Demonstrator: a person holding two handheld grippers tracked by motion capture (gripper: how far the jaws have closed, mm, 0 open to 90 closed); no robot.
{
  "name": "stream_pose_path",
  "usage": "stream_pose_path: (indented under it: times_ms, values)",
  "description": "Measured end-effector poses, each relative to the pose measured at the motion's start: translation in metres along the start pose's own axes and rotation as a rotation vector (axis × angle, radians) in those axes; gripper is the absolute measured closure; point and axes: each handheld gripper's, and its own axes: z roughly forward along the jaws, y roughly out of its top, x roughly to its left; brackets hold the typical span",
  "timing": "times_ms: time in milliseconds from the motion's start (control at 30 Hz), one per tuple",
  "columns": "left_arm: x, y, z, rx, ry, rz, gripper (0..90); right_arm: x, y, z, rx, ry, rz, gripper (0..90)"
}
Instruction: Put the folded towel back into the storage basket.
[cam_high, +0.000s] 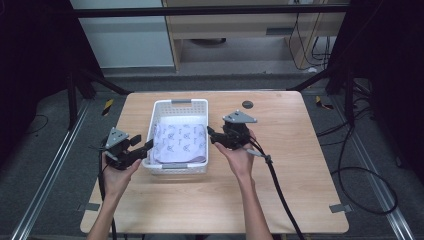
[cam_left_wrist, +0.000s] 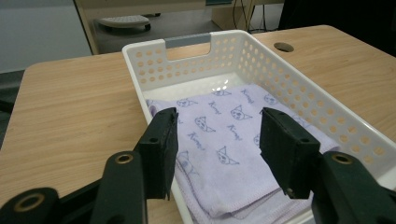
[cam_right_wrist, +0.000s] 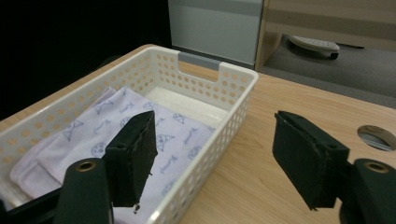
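Observation:
A white perforated basket (cam_high: 181, 103) stands on the wooden table (cam_high: 290, 165), and a folded lilac towel (cam_high: 181, 142) with a cat-face print lies inside it. My left gripper (cam_high: 145, 145) hovers at the basket's left wall, open and holding nothing. In the left gripper view its jaws (cam_left_wrist: 218, 140) stand apart above the towel (cam_left_wrist: 224, 116) and the near corner of the basket (cam_left_wrist: 289, 88). My right gripper (cam_high: 212, 136) is at the basket's right side, open and holding nothing. In the right gripper view its jaws (cam_right_wrist: 215, 154) straddle the basket wall (cam_right_wrist: 219, 79), one over the towel (cam_right_wrist: 116, 112).
A round cable hole (cam_high: 247, 104) sits in the table behind the right gripper. A black cable (cam_high: 280, 190) trails from the right gripper to the table's front edge. Bare tabletop lies right of and in front of the basket. A wooden cabinet (cam_high: 240, 30) stands beyond the table.

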Motion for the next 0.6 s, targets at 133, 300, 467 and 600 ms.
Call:
stream_pose_path:
  times_ms: [133,300,467,600]
  values:
    - [0.003,-0.006,-0.006,-0.016,-0.013,-0.007,42.4,-0.008,-0.011,-0.019,-0.019,0.009,0.010,25.2]
    - [0.006,-0.012,-0.008,-0.013,-0.011,-0.007,38.5,-0.021,-0.031,-0.042,0.011,0.041,0.003,20.2]
    - [0.006,-0.021,-0.013,-0.014,-0.001,0.017,35.0,-0.033,-0.057,-0.060,0.027,0.038,0.029,17.5]
    - [0.008,-0.032,-0.019,-0.005,0.007,0.028,32.3,-0.042,-0.077,-0.068,0.047,0.021,0.054,16.1]
